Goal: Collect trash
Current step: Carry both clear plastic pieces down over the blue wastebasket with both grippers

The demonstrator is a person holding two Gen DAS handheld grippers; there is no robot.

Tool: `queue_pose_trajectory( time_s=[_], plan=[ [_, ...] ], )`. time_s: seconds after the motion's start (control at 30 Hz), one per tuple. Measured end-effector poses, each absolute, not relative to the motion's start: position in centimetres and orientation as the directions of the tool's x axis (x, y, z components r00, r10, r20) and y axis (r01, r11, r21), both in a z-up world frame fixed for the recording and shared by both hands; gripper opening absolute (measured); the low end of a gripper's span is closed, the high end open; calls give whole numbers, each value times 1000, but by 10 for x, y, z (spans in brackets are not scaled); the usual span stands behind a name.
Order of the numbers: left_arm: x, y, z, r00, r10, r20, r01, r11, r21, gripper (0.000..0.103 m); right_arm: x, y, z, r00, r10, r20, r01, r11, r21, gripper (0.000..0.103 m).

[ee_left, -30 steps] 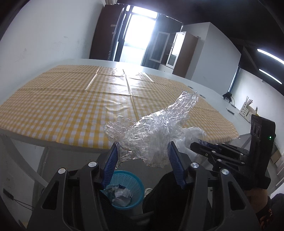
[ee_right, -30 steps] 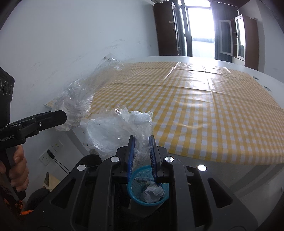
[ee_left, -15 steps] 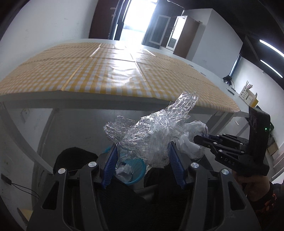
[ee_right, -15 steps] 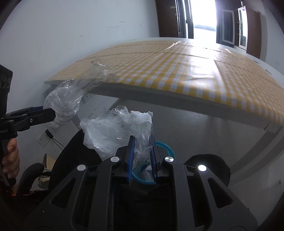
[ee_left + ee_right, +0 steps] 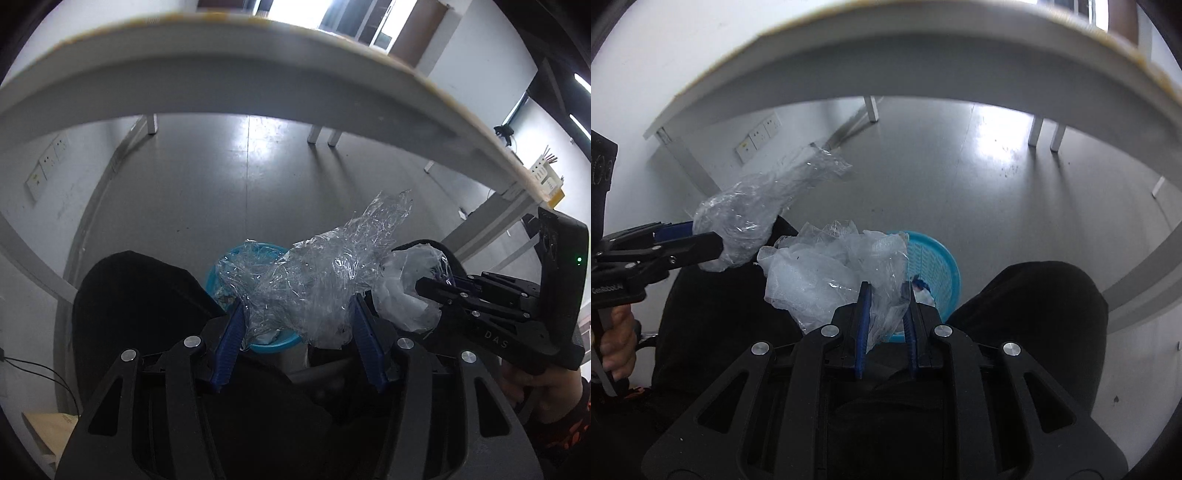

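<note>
Left wrist view looks under the desk (image 5: pixel 229 77) edge at grey floor and shows my left jaws (image 5: pixel 299 325) pinching a wad of crinkled clear film (image 5: pixel 317 280) between the blue pads (image 5: pixel 232 336); the film bulges up and forward out of the grip. Behind and below it sits the blue basket (image 5: pixel 275 341), mostly covered by the film, with pale scraps inside. At the right edge of this view my right jaws (image 5: pixel 430 288) come in from the side, a whitish plastic bag (image 5: pixel 406 291) bunched at their tip, and a green light glows on that tool's body.

Right wrist view gives what the first hides: the basket's (image 5: pixel 934 269) mesh wall and round rim, standing on the floor between two dark-clothed knees (image 5: pixel 1030 302). My right jaws (image 5: pixel 886 299) are drawn narrow, nipping the bag (image 5: pixel 831 277), which billows up and to the left of the pads and overlaps the basket's near rim. At the left, my left jaws (image 5: pixel 716 240) grip the film (image 5: pixel 753 218), off to the basket's side, and a bare hand (image 5: pixel 615 339) grips that handle.
</note>
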State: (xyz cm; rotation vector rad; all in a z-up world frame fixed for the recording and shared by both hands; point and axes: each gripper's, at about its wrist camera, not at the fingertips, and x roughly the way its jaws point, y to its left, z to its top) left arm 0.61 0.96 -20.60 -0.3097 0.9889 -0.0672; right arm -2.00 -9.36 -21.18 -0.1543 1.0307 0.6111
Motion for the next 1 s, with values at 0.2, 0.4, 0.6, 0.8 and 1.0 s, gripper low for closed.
queue_pose_trajectory(
  time_s=[0.2, 0.4, 0.6, 0.8, 1.0],
  plan=[
    [37, 23, -238, 511, -196, -837, -130, 945, -300, 55, 17, -84, -252, 291, 376, -880, -513, 837, 188, 16],
    [68, 33, -269, 452, -205, -868, -185, 931, -316, 55, 42, -72, -282, 265, 326, -907, -487, 858, 166, 16],
    [97, 34, -297, 416, -197, -888, -203, 932, -301, 55, 68, -57, -309, 225, 298, -928, -466, 869, 166, 16],
    [126, 39, -322, 368, -184, -911, -252, 924, -288, 55, 95, -33, -333, 188, 226, -956, -460, 880, 117, 16],
    [155, 44, -354, 282, -215, -935, -311, 901, -301, 55, 127, -22, -377, 92, 199, -976, -428, 893, 142, 16]
  ],
)
